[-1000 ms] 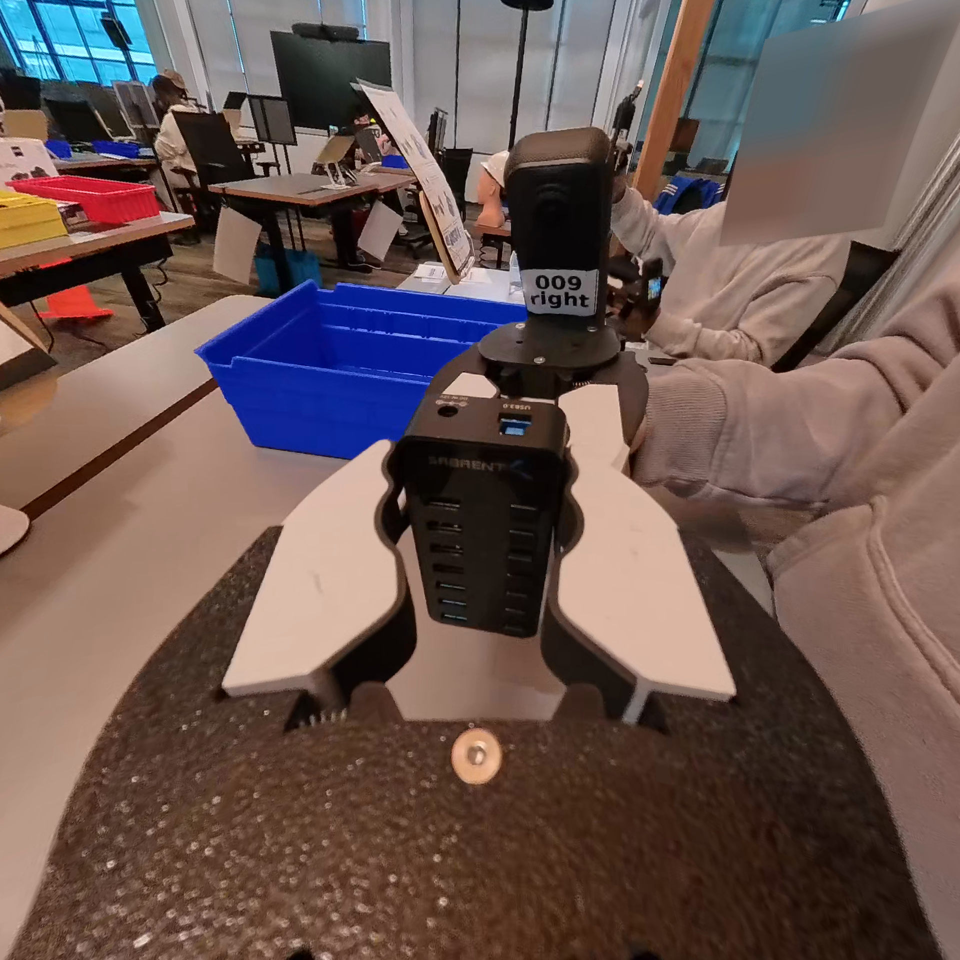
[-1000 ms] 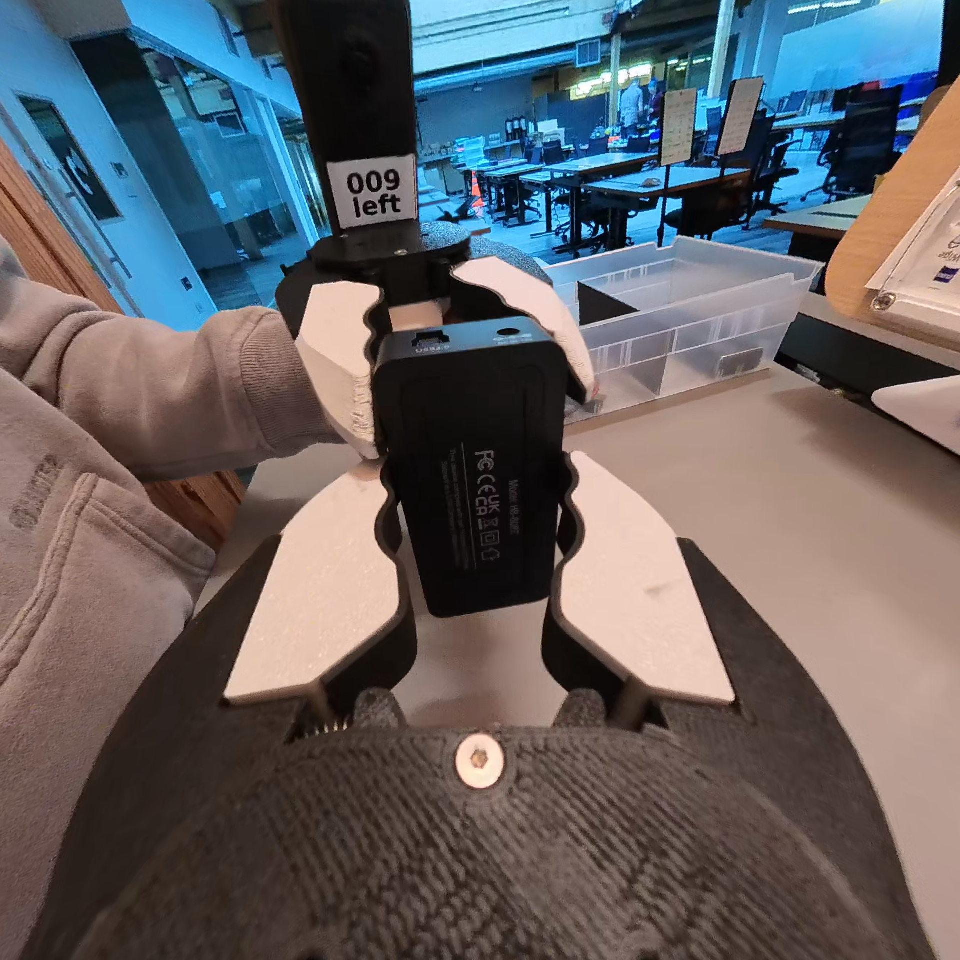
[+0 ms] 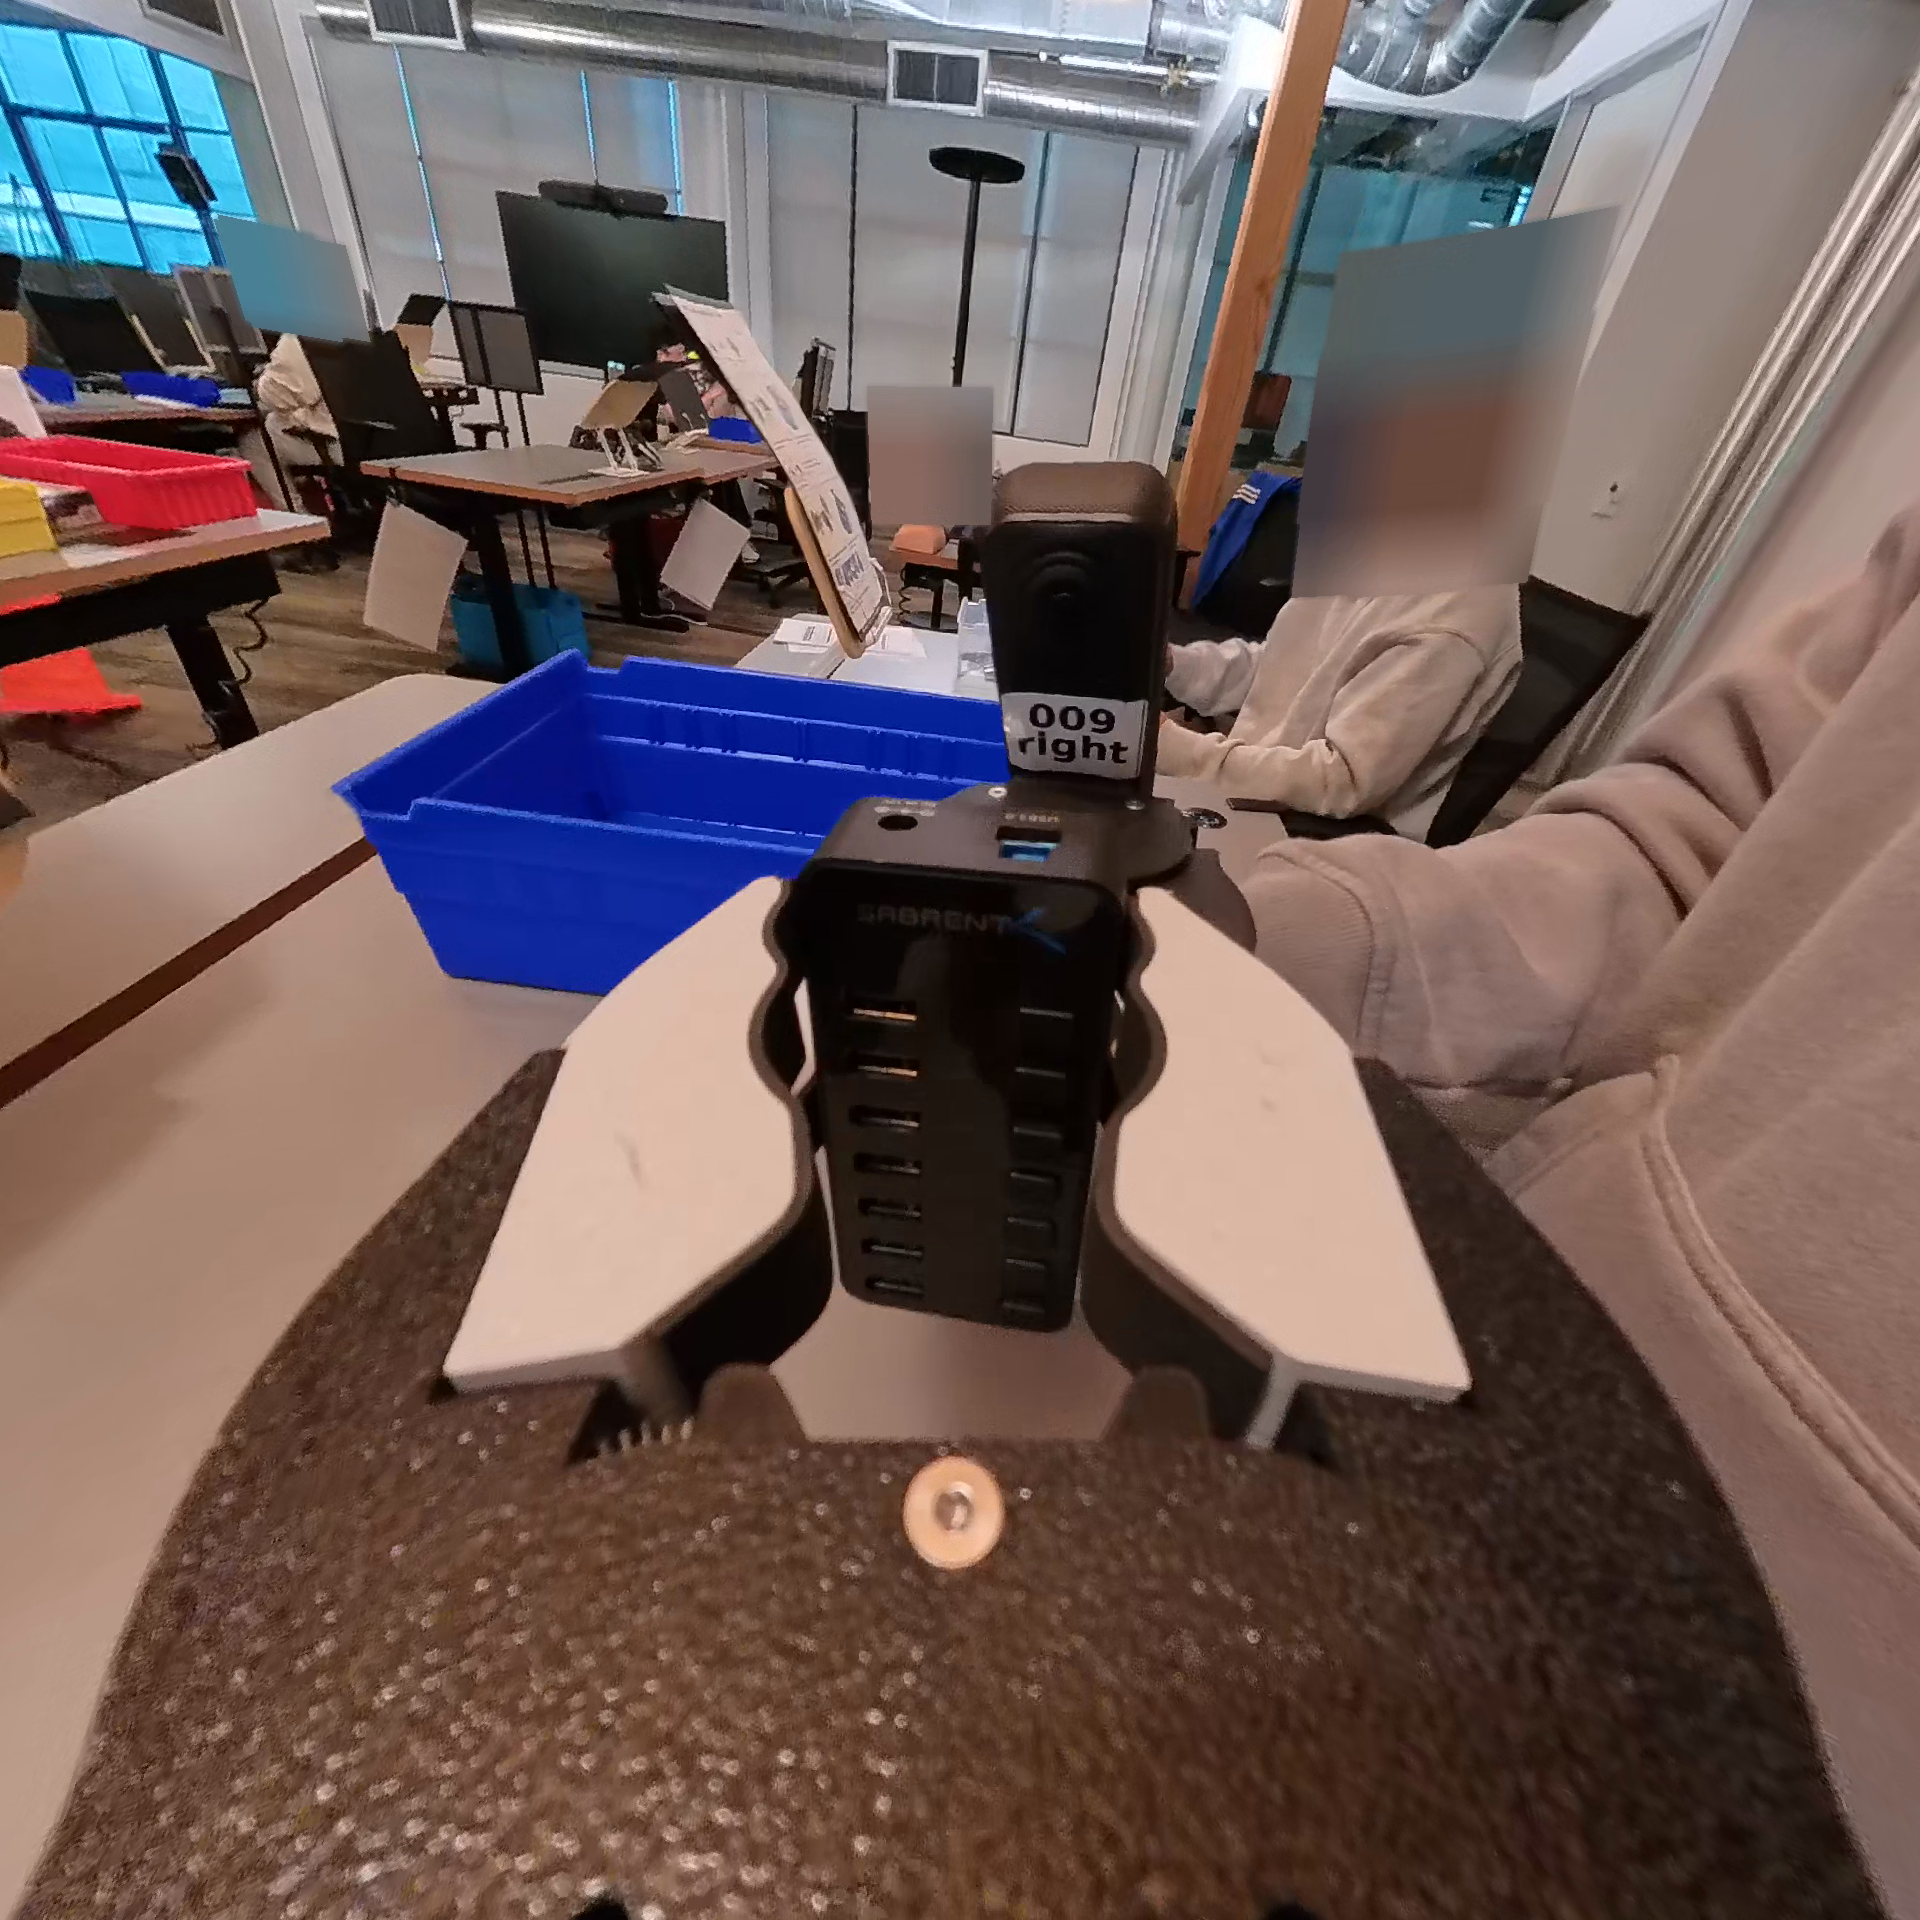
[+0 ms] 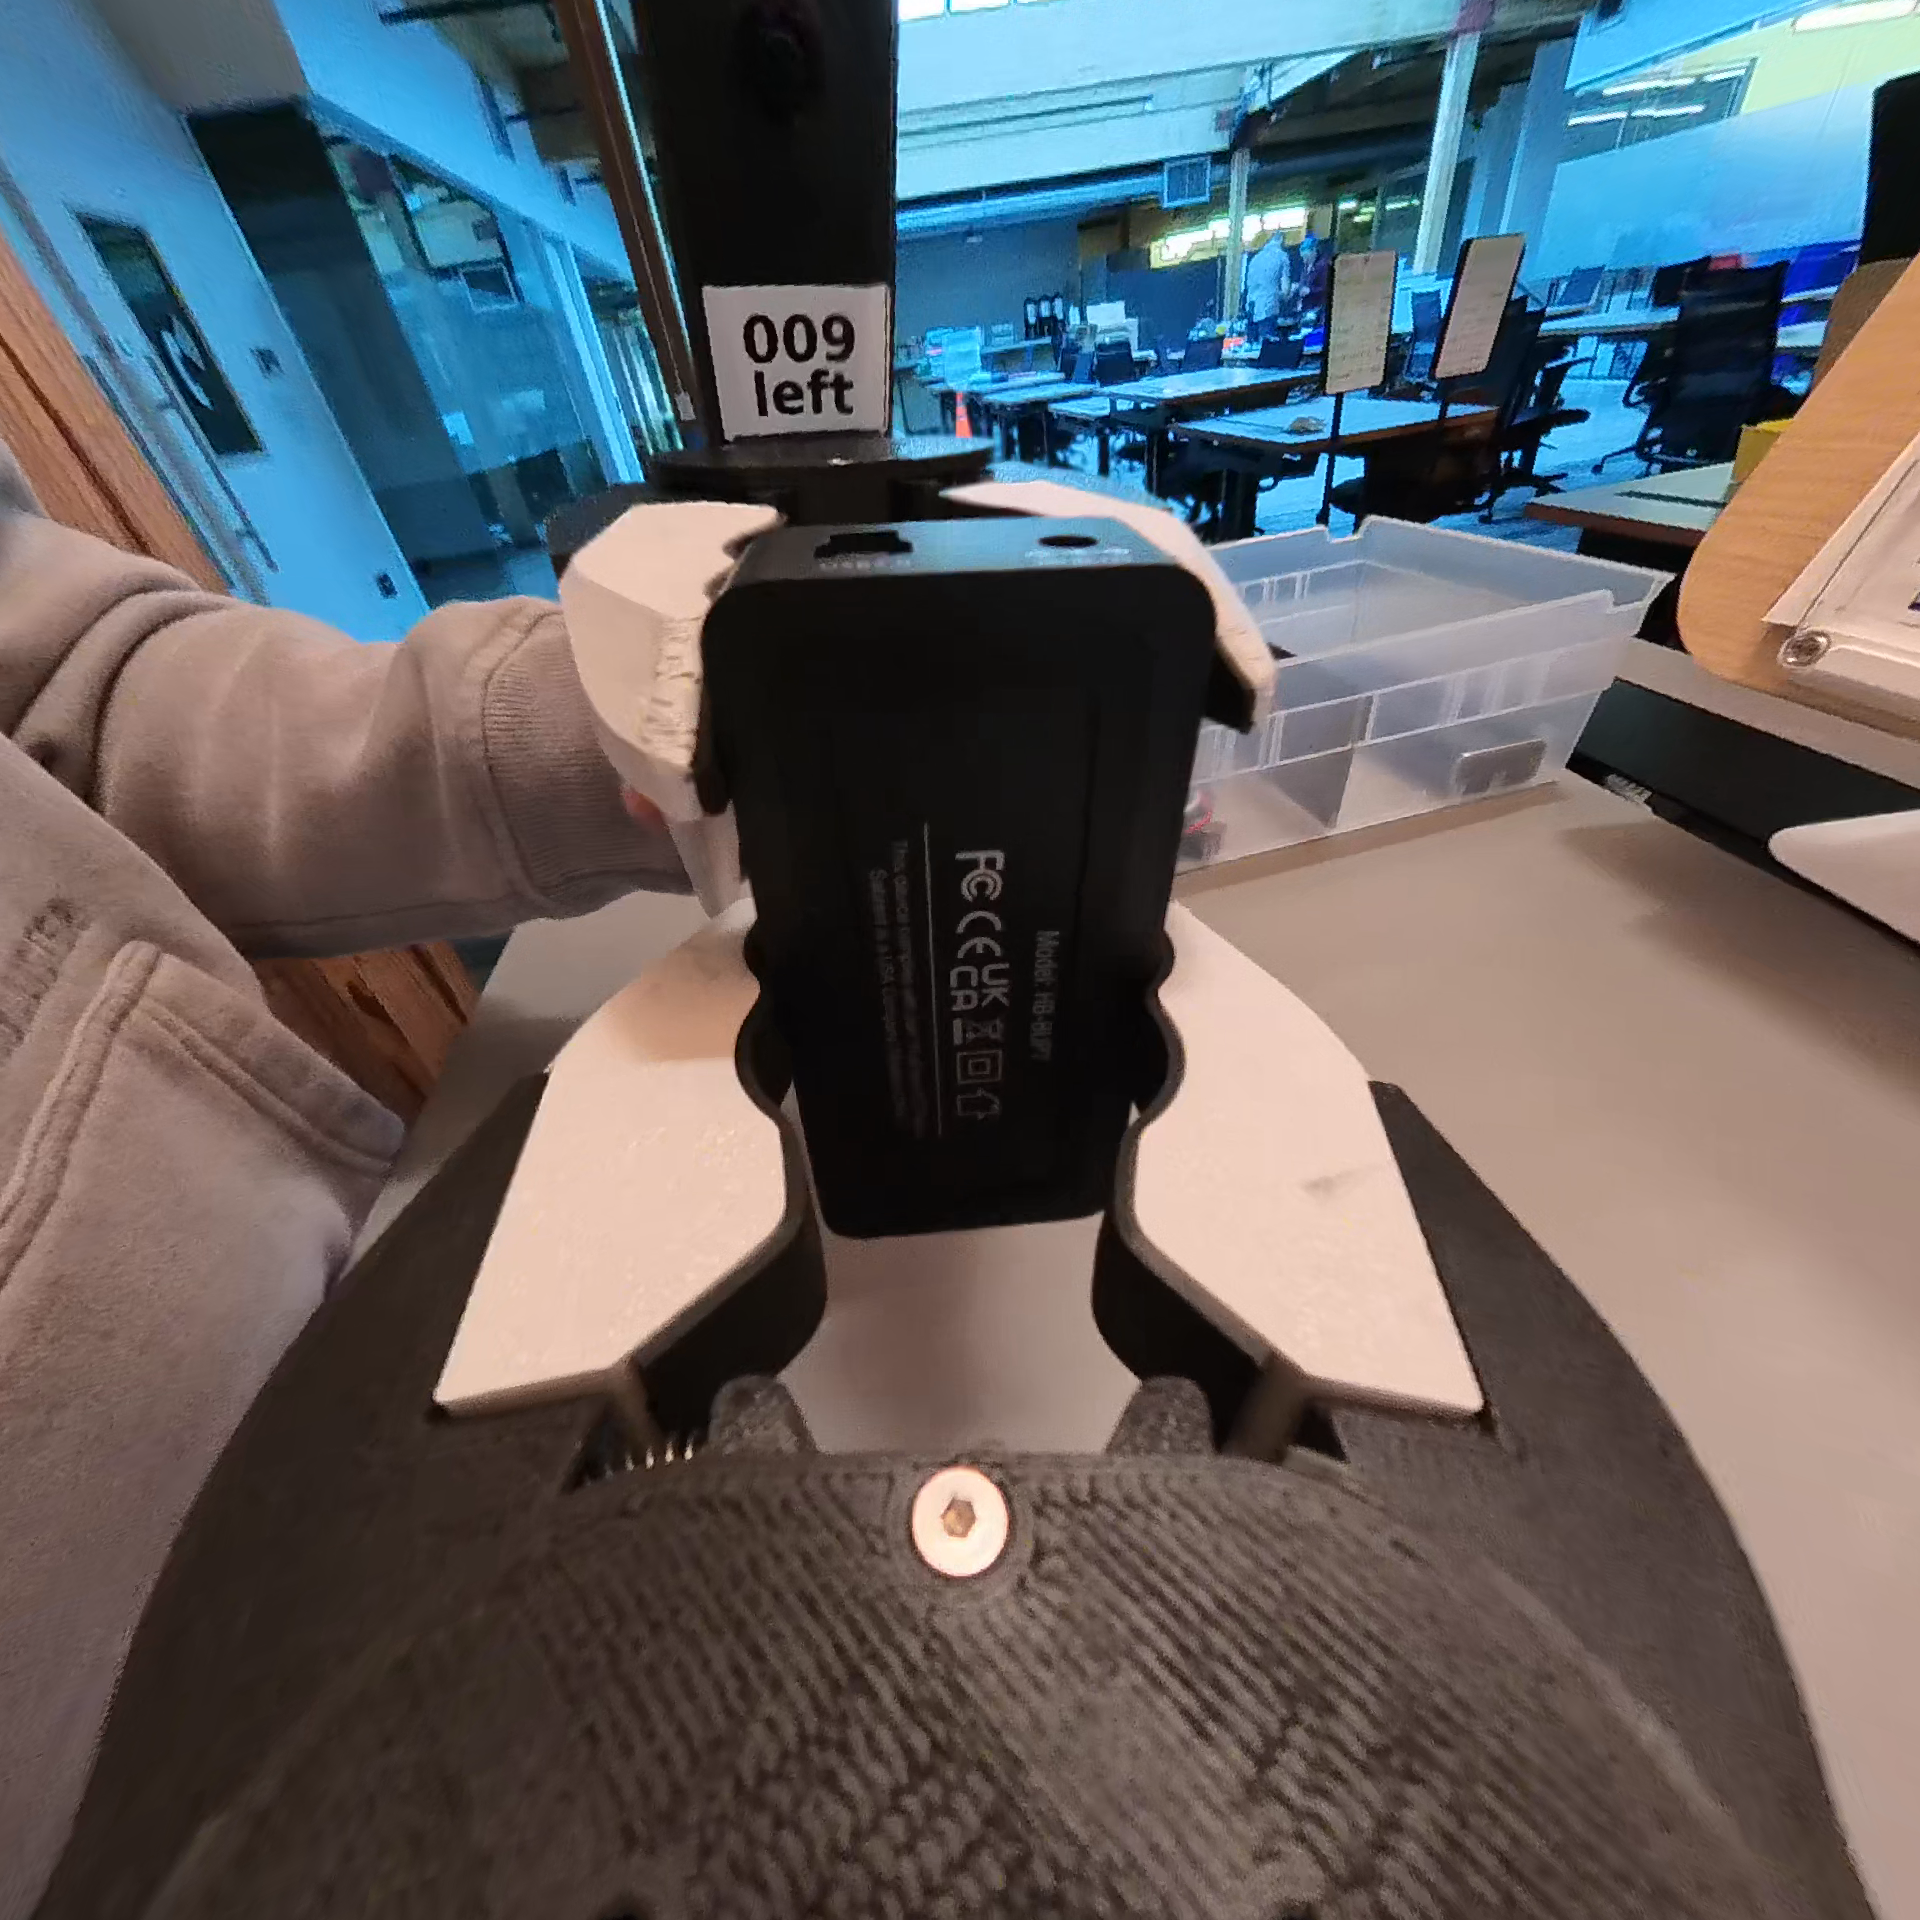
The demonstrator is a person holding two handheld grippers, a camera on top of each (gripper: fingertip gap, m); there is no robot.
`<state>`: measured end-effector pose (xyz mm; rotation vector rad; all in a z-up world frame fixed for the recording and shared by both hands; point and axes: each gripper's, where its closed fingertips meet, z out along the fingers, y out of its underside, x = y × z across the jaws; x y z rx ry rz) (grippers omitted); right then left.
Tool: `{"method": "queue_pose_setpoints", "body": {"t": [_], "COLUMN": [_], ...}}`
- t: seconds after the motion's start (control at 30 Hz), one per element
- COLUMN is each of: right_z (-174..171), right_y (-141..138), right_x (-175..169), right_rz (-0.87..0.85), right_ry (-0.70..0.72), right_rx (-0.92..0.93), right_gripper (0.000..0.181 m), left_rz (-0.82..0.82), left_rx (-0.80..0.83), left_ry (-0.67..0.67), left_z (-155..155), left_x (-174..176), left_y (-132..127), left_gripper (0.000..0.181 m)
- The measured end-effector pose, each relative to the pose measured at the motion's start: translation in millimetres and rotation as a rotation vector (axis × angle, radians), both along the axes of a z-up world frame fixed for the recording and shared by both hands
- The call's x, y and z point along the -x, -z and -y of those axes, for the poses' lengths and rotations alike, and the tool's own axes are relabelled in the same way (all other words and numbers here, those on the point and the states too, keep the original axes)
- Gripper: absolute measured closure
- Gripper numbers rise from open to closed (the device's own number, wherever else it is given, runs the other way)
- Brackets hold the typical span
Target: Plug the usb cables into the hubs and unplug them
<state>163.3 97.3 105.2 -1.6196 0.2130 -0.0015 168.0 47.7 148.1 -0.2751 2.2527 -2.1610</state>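
Hub [image 3: 951,1112] lifted higher off table [image 3: 260,1091] than a second ago. My left gripper [image 3: 951,997] and right gripper [image 4: 961,997] both clamped on it, jaws at opposite ends. No cable in sight; plugging not begun.

Open-plan office: grey table [image 3: 156,1195] in foreground, blue bin [image 3: 623,831] at 11 o'clock, red bin [image 3: 135,488] at 9. Wood column [image 3: 1247,291] at 1, wall monitor [image 3: 613,281] at 12. Exposed ducts [image 3: 727,42] overhead. Clear bin [image 4: 1423,644] at 2.
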Motion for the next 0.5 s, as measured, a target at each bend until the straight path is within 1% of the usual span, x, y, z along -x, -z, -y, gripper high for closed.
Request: {"method": "queue_pose_setpoints", "body": {"t": [0.07,0.1,0.13,0.2,0.23,0.3,0.37,0.43,0.47,0.5], "right_z": [1,3,7,18,25,37,46,51,53,53], "right_y": [-2,-3,-4,-7,-9,-13,-19,-23,-23,-23], "right_x": [2,1,-3,-7,-9,-10,-8,-5,-5,-3], "right_rz": [-0.027,-0.035,-0.037,-0.051,-0.040,-0.030,-0.024,-0.019,-0.017,-0.024], "right_ry": [-0.020,-0.016,0.010,0.029,0.050,0.078,0.100,0.108,0.116,0.113], "right_rx": [-0.041,-0.055,-0.067,-0.084,-0.089,-0.097,-0.124,-0.149,-0.157,-0.163], "right_gripper": [0.117,0.117,0.117,0.118,0.118,0.118,0.118,0.118,0.118,0.117], "left_rz": [-0.031,-0.037,-0.025,0.017,0.028,-0.022,-0.182,-0.376,-0.447,-0.492], "left_rx": [-0.017,-0.020,-0.023,-0.063,-0.100,-0.200,-0.321,-0.449,-0.512,-0.568], "left_ry": [0.001,-0.005,-0.028,-0.093,-0.148,-0.339,-0.597,-0.829,-0.898,-0.931], "left_z": [-4,-9,-18,-48,-69,-122,-191,-261,-289,-311], "left_x": [2,3,2,-5,-13,-41,-73,-92,-95,-96], "left_y": [-1,-5,-10,-18,-19,-13,4,29,41,50], "left_gripper": [0.124,0.120,0.111,0.111,0.113,0.117,0.122,0.125,0.126,0.128]}}
